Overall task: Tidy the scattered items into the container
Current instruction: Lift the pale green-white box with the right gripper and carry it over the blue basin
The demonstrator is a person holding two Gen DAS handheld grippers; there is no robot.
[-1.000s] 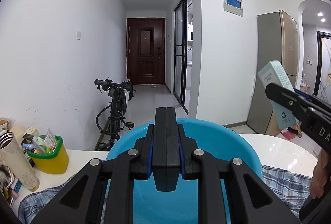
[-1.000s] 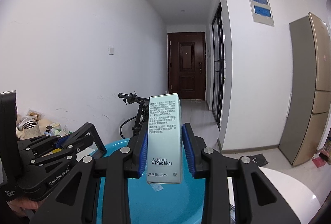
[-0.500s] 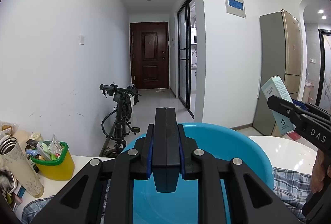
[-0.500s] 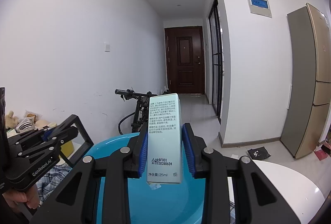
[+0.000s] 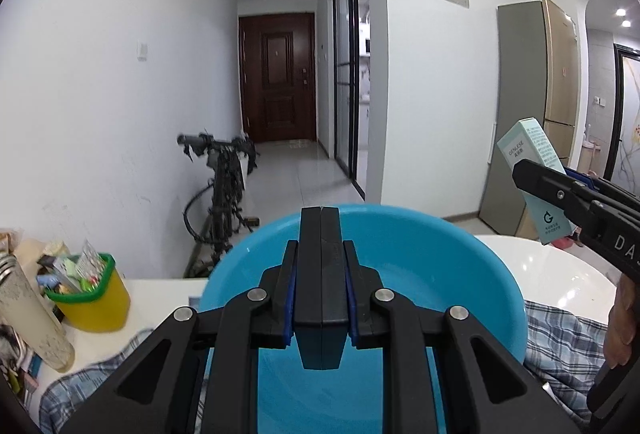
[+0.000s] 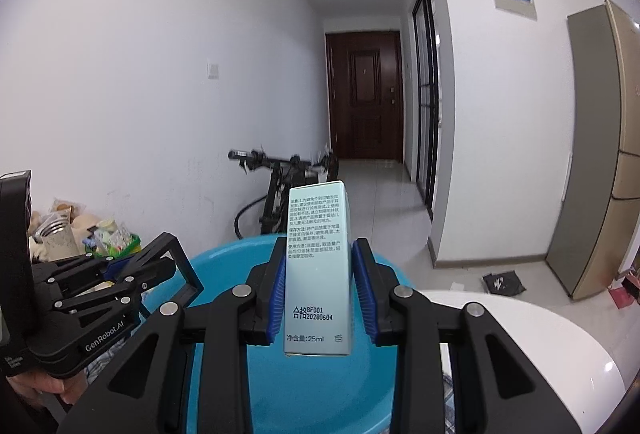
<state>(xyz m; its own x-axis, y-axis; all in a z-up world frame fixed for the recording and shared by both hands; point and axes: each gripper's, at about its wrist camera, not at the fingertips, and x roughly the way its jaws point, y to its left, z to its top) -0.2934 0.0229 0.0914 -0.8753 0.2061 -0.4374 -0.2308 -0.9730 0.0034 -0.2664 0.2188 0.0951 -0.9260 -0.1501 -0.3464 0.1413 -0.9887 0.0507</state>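
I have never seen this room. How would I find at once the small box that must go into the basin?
Look first for the big blue basin on the white table. Just above it, the right gripper holds a tall, narrow, pale green box upright. Unlike the black case in the left gripper, it is light-coloured, with small printed text on its face.

We see white walls, a pale tiled floor, a dark wooden door and a tall fridge.
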